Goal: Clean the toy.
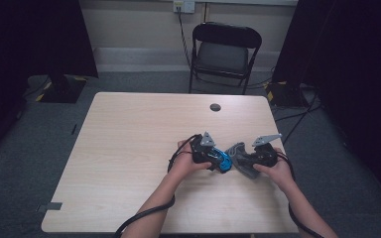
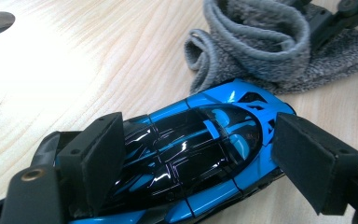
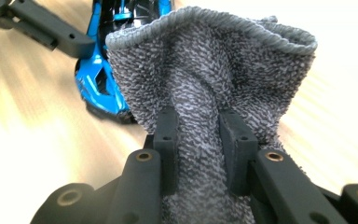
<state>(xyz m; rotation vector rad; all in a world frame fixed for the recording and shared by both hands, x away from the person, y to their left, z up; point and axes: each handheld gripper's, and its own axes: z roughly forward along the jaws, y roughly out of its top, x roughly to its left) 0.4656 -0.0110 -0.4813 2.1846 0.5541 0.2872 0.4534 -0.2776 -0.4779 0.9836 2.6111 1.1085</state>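
Observation:
A blue and black toy car point(image 1: 222, 162) sits low over the light wooden table point(image 1: 139, 134), right of centre. My left gripper point(image 1: 212, 157) is shut on it; in the left gripper view the pads point(image 2: 98, 154) press on both sides of the car point(image 2: 200, 154). A grey terry cloth point(image 1: 240, 156) lies bunched just right of the car, touching its nose. My right gripper point(image 1: 252, 161) is shut on the cloth; in the right gripper view a fold of the cloth point(image 3: 205, 70) stands up between the two pads point(image 3: 167, 135), with the car point(image 3: 98, 79) behind it.
A round cable hole point(image 1: 215, 107) sits near the table's far edge. A black folding chair point(image 1: 223, 54) stands behind the table. Dark curtains and stand bases flank the table, and cables trail from both grippers off the near edge.

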